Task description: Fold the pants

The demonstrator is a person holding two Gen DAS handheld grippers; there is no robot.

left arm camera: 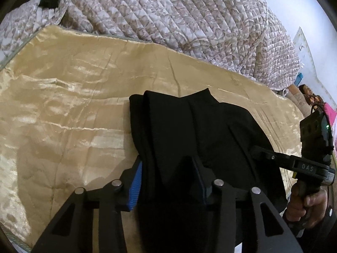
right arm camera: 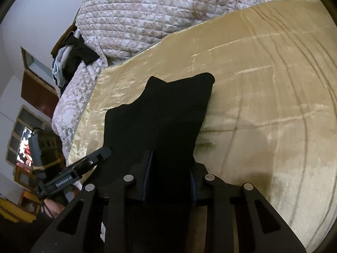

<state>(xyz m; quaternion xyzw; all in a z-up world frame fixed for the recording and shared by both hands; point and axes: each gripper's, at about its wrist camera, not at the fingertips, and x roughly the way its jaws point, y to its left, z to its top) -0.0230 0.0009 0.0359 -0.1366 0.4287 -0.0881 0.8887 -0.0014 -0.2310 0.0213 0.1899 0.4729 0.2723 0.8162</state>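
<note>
The left gripper [left arm camera: 168,181] and the right gripper [right arm camera: 170,177] both pinch the near end of the black pants [left arm camera: 189,130], tilted downward. The pants lie on the golden blanket [left arm camera: 63,105], long axis pointing away toward the quilt [left arm camera: 168,10] (much free blanket on both sides).

White capitals "DAS" stand on the black body of the right gripper [left arm camera: 261,154], seen from the left wrist view. A small white label on the body of the left gripper [right arm camera: 103,155], seen from the right wrist view, is too blurred to read. Red wall signs are illegible.
</note>
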